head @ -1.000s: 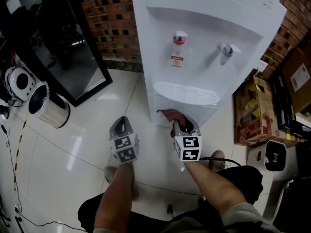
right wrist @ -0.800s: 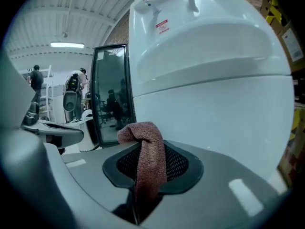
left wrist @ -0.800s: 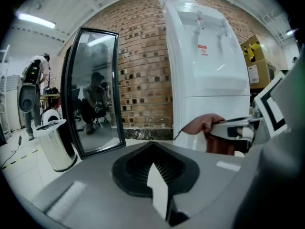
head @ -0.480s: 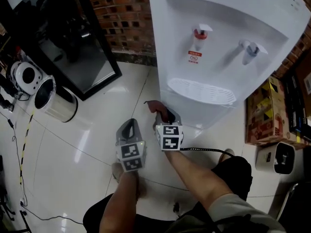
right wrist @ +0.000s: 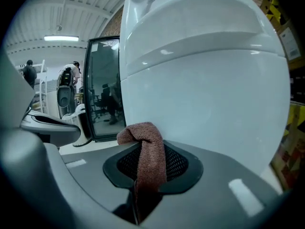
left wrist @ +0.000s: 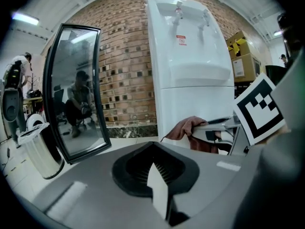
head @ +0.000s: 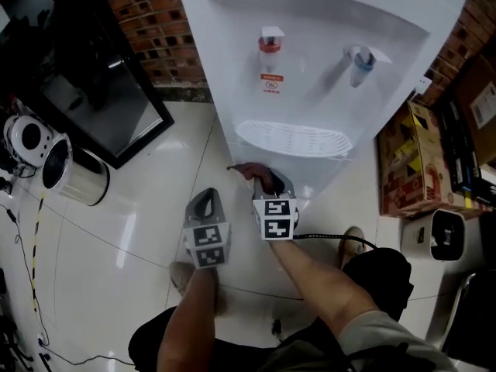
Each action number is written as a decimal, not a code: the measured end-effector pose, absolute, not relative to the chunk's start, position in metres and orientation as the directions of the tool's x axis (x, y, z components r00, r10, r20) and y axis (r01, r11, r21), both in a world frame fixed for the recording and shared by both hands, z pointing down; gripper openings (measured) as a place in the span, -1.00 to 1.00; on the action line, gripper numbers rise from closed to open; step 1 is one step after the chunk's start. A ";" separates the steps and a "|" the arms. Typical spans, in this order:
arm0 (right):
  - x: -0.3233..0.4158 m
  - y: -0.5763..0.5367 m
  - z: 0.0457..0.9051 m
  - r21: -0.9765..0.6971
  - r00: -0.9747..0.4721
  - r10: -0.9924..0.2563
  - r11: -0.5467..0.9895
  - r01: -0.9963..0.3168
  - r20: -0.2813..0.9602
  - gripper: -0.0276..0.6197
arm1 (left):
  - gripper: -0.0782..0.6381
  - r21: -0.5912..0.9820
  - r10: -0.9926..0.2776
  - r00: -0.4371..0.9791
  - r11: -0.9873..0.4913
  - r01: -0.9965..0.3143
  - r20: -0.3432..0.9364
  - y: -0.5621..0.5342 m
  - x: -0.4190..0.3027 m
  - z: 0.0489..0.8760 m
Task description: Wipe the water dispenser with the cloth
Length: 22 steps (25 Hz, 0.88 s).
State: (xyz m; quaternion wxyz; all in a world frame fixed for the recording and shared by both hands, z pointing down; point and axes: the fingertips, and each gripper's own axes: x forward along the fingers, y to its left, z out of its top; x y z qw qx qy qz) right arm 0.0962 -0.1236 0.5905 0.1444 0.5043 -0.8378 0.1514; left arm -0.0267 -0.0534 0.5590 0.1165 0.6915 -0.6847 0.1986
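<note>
Cloth (head: 250, 170) clamped in my right gripper (head: 273, 183), at the water dispenser's (head: 310, 68) lower front.
On the left, my left gripper (head: 203, 201) is pinched closed on nothing. Just right of it, the right gripper's jaws clench the brown cloth, which runs lengthwise out past them, far end folded leftward, near the dispenser's white panel; I can't confirm contact.

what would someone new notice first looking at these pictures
The tall white water dispenser fills the top of the head view. Just below it, the right tool grips a reddish-brown cloth close to the dispenser's front. The left tool beside it is shut and empty.
</note>
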 end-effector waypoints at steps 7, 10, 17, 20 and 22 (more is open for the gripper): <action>0.150 -0.120 0.569 -0.114 -0.400 -0.839 0.387 -0.915 0.368 -0.60 | -0.78 -0.107 -0.904 0.107 -0.165 -0.980 0.415 -0.069 0.035 0.550; 0.181 -0.119 0.567 -0.087 -0.365 -0.856 0.359 -0.929 0.366 -0.60 | -0.78 -0.104 -0.895 0.156 -0.217 -0.971 0.417 -0.076 0.060 0.552; 0.236 -0.117 0.564 -0.046 -0.307 -0.879 0.313 -0.949 0.365 -0.60 | -0.78 -0.100 -0.870 0.266 -0.334 -0.937 0.416 -0.088 0.118 0.560; 0.253 -0.116 0.564 -0.026 -0.285 -0.885 0.296 -0.955 0.368 -0.60 | -0.78 -0.088 -0.852 0.334 -0.399 -0.913 0.404 -0.088 0.150 0.560; 0.268 -0.116 0.565 -0.013 -0.254 -0.893 0.268 -0.963 0.372 -0.60 | -0.78 -0.078 -0.839 0.372 -0.435 -0.897 0.397 -0.088 0.168 0.560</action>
